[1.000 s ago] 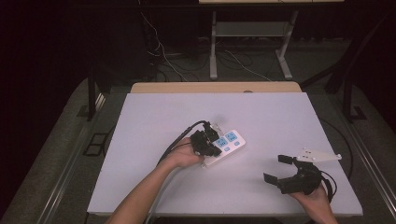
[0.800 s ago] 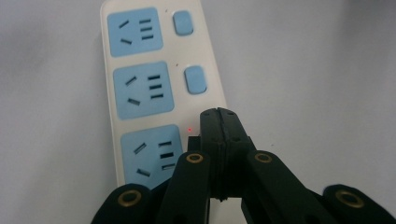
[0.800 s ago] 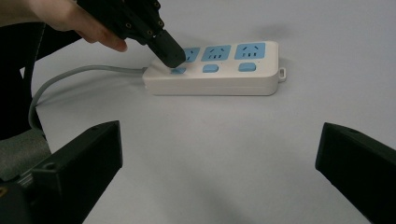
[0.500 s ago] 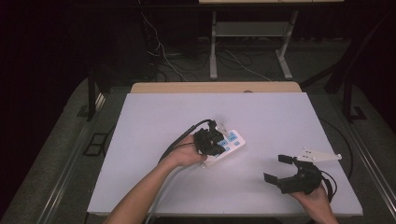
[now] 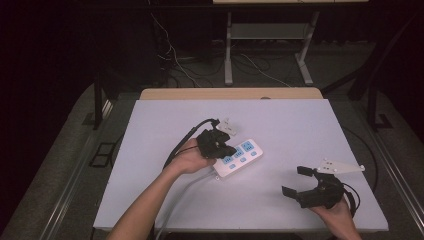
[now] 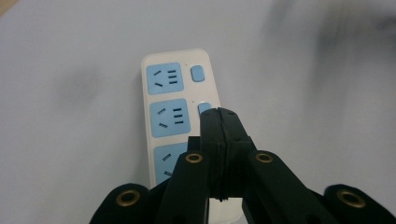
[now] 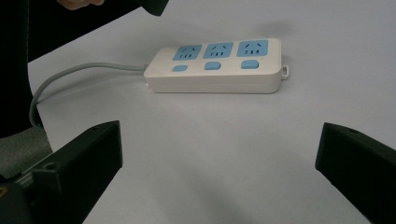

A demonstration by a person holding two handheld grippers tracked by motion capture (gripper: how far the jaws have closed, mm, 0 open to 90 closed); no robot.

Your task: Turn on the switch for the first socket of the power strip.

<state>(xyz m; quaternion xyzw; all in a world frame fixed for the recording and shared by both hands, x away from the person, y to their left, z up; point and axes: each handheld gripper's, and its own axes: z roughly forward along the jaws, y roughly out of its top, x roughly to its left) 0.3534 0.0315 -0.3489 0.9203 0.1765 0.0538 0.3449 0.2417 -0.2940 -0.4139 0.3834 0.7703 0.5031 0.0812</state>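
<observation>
A white power strip (image 5: 238, 157) with three blue sockets and three blue switch buttons lies flat near the middle of the white table (image 5: 150, 125), a little toward the near edge, set at a slant with its far end pointing to the right edge. Its grey cord (image 7: 70, 74) leaves the end nearer the person and curves off toward the near edge. The left gripper (image 5: 222, 146) is over the strip's near half, jaws clenched together with nothing between them; in the left gripper view the joined tips (image 6: 223, 122) sit at the middle switch button (image 6: 203, 108), covering its lower part, though actual contact cannot be made out. The far button (image 6: 198, 73) and the two far sockets are uncovered. The right gripper (image 5: 299, 181) is held near the table's near right corner, well apart from the strip, jaws spread wide and empty, aimed toward the strip, which its own view sees lengthwise between the two jaws.
</observation>
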